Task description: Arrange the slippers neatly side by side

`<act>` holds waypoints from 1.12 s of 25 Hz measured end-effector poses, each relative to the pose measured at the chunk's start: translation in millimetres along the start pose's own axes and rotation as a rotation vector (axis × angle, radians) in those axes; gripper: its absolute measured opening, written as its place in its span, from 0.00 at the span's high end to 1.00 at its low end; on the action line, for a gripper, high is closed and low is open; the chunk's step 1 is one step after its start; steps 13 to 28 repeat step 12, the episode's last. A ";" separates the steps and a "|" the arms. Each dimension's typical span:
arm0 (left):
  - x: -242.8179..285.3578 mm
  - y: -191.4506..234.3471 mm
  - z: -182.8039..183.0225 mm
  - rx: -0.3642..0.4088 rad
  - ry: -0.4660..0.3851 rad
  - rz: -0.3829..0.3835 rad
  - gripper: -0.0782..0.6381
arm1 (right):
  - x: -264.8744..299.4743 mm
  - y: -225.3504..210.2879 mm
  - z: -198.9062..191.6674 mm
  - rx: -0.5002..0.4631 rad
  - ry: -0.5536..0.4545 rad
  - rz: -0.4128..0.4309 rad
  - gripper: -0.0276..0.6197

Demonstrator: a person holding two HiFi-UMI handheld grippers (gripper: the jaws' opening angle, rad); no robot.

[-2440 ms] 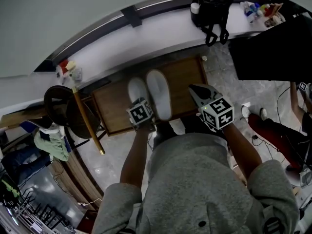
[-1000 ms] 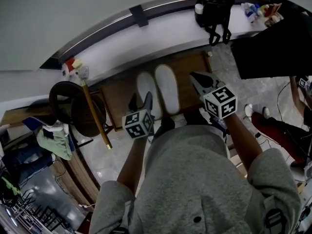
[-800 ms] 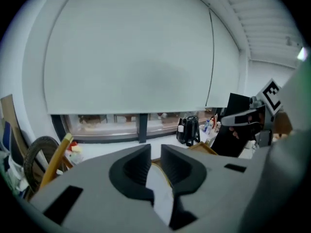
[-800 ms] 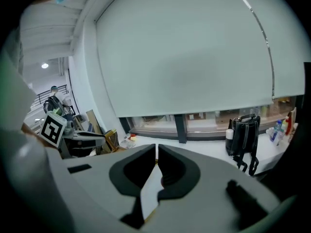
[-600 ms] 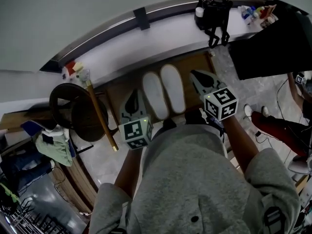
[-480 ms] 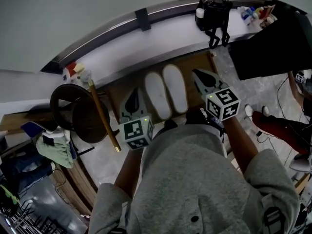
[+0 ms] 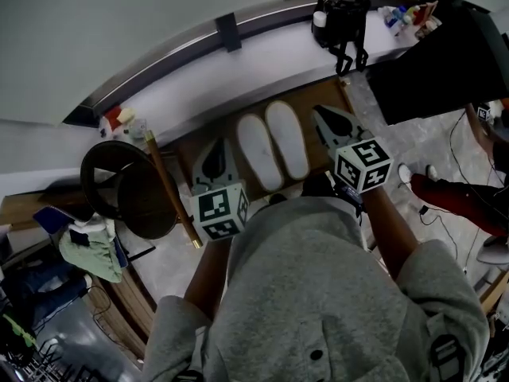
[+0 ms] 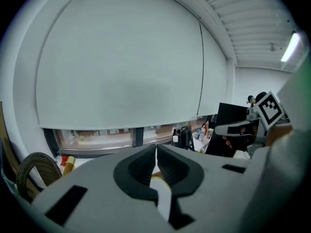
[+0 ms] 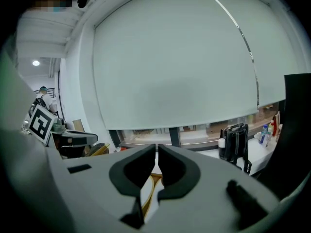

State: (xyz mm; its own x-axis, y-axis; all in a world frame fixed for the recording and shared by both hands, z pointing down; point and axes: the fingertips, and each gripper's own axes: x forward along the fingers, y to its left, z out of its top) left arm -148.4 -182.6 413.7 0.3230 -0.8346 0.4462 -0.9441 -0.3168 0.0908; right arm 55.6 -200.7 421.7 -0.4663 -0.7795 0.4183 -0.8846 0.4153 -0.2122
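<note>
Two white slippers lie side by side on a low wooden table [image 7: 314, 106] in the head view: the left slipper [image 7: 255, 151] and the right slipper [image 7: 286, 138], toes pointing away from me. My left gripper [image 7: 215, 161] hovers just left of the pair, jaws shut and empty. My right gripper [image 7: 332, 123] hovers just right of the pair, also shut on nothing. In the left gripper view the left gripper [image 8: 155, 155] points up toward a white blind, jaws together. In the right gripper view the right gripper [image 9: 157, 155] does the same.
A round dark stool [image 7: 121, 189] and a wooden stick [image 7: 170, 191] stand left of the table. A black bag [image 7: 340, 18] and small bottles [image 7: 406, 16] sit on the white sill [image 7: 199, 74] behind. A black panel [image 7: 433, 70] is at the right, cables on the floor.
The left gripper let go of the left slipper, drew back to its left side and its jaws went from open to shut. The slippers now lie together. The right gripper stayed shut.
</note>
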 end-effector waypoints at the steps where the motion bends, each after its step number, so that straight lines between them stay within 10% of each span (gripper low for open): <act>1: -0.5 -1.2 -0.1 0.000 0.000 -0.004 0.86 | -1.0 0.2 -0.4 0.001 -0.001 -0.002 0.91; 28: -1.5 -4.5 -9.1 -0.004 0.018 -0.028 0.86 | -6.6 5.1 -7.5 0.006 -0.005 -0.021 0.91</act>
